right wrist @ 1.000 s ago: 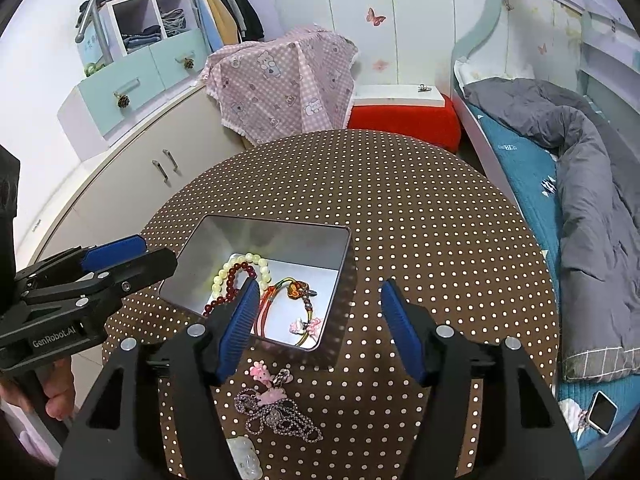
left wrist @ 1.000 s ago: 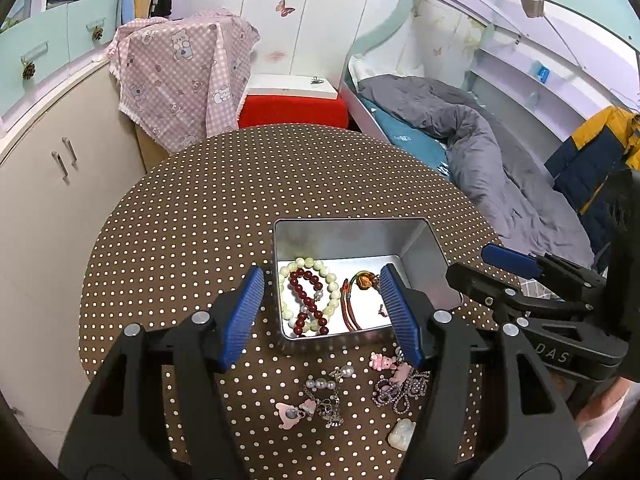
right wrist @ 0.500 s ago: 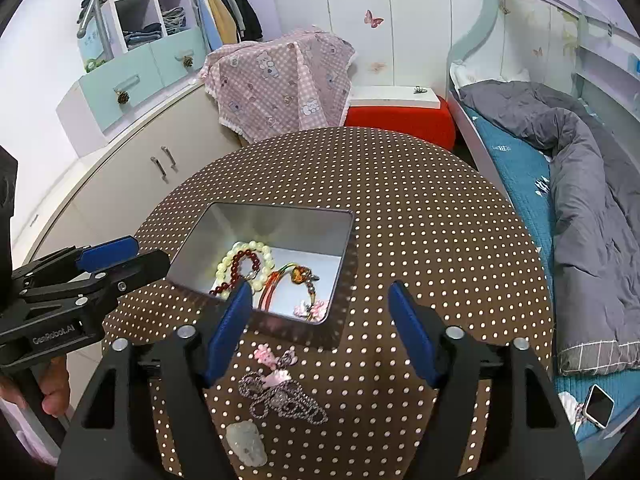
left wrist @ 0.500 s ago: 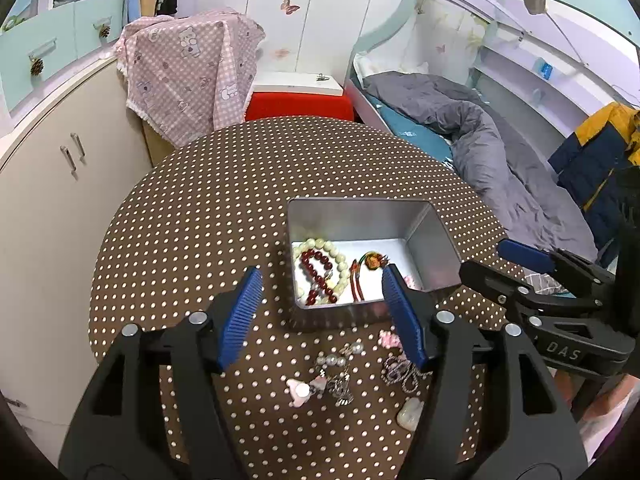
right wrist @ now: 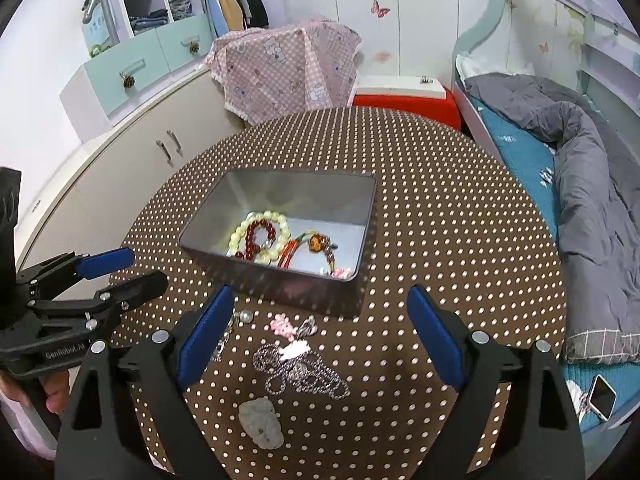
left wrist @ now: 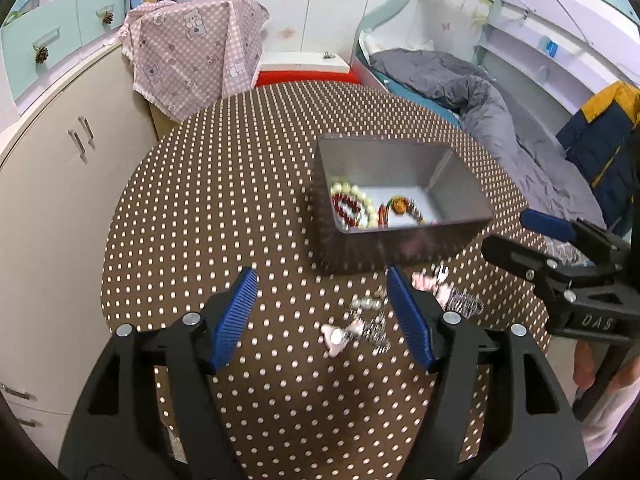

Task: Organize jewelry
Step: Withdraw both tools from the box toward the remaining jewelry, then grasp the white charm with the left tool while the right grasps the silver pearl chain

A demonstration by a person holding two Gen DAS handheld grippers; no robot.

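Observation:
A metal tin [right wrist: 280, 282] stands on the brown dotted table [right wrist: 440, 240]. It holds a cream bead bracelet [right wrist: 244, 230], a dark red bead bracelet [right wrist: 256, 236] and a red cord with an amber bead [right wrist: 316, 242]. In front of it lie a silver chain with pink charms [right wrist: 300, 368] and a pale stone pendant [right wrist: 262, 422]. My right gripper [right wrist: 320, 296] hovers over the chain, its jaws opening with nothing gripped. My left gripper [left wrist: 320, 280] is open over a small pink-and-silver piece [left wrist: 352, 330], left of the tin [left wrist: 392, 248].
Each gripper shows in the other's view: the right gripper [left wrist: 516, 236] at the right, the left gripper [right wrist: 140, 270] at the left. A cream cabinet [left wrist: 60, 160], a pink checked cloth [right wrist: 288, 68], a red stool [right wrist: 404, 104] and a bed with a grey duvet [right wrist: 592, 184] ring the table.
Both grippers have drawn back from the tin toward the near edge. The right jaws have spread wider. The left view has swung left, so the tin now sits right of its fingers.

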